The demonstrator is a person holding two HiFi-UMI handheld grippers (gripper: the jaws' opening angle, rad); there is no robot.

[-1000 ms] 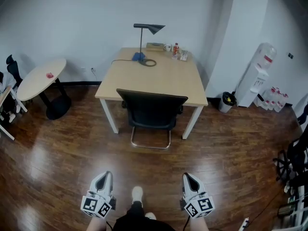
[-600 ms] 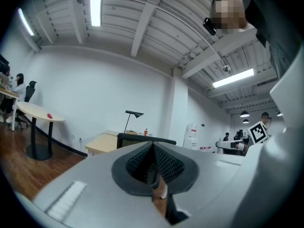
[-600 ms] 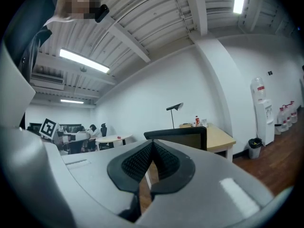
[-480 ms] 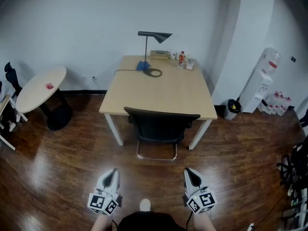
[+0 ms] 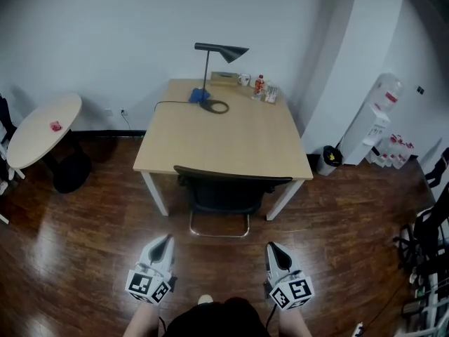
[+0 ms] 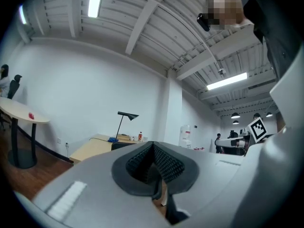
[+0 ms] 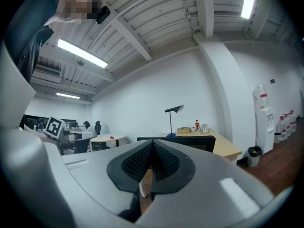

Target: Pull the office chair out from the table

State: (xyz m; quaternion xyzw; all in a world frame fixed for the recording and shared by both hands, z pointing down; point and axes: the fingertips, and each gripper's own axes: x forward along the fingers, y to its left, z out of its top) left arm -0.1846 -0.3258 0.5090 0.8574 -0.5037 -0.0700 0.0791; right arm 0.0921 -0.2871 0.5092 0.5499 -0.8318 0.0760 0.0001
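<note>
Two tools are showing at the bottom of the head view, left tool (image 5: 165, 241) and right tool (image 5: 271, 248). Both are pointing level toward the chair (image 5: 228, 189), well short of it, touching nothing.

The chair is sitting pushed in at the near edge of the tabletop (image 5: 224, 135). Its seat is underneath and its black backrest is facing the person. Its metal loop base is resting on the wood floor (image 5: 91, 237) between the two near legs. Nothing is gripping the chair, so I'm judging this as the reach-in stage, with the pull not yet begun.

The left tool is sitting fully closed, ribbed pads meeting, nothing between them. The right tool is closed too, pads together and empty. In its own view the backrest's top edge is showing just above the jaws, but apart from them.

Next move, as I'm reading it: both tools are needing to open, get onto the backrest's top rim, one toward each end, clamp, then draw straight back toward the person. I'm seeing no wheels on the loop base, so it is probably going to drag rather than roll. An uneven pull could be swinging it into a leg.

A lamp (image 5: 210, 55) and a bottle (image 5: 259, 84) are standing at the tabletop's far end, well apart from the chair. A round side table (image 5: 42, 128) at the left and a water dispenser (image 5: 379, 111) at the right aren't involved.
</note>
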